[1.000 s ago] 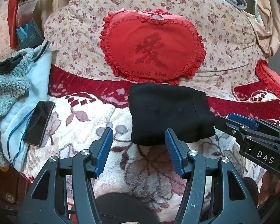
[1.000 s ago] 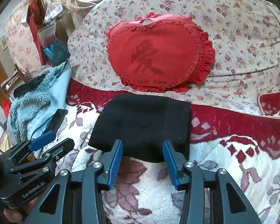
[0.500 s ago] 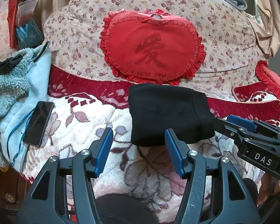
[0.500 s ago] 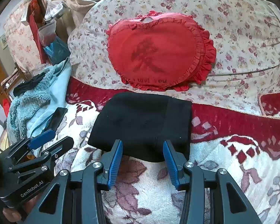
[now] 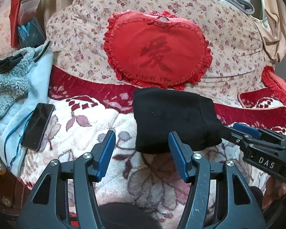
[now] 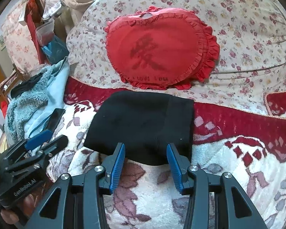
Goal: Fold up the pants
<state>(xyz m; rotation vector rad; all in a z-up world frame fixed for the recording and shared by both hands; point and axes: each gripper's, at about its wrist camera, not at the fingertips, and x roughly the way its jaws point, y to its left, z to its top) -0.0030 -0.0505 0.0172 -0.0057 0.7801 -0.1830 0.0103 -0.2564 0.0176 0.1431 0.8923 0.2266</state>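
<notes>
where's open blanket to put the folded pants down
Bare blanket lies between the phone and the black pants, and right of the pants below the red border. The left edge is crowded: phone, cable and fleece clothes. The heart pillow fills the back.

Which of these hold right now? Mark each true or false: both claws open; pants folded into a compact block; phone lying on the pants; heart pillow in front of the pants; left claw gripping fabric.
1. Both claws are open: true, left claw and right claw.
2. The black pants lie folded into a compact block: true.
3. The phone lies on the pants: false, it rests on the light blue garment, apart from them.
4. The heart pillow is in front of the pants: false, behind.
5. Left claw grips fabric: false, nothing between its fingers.
</notes>
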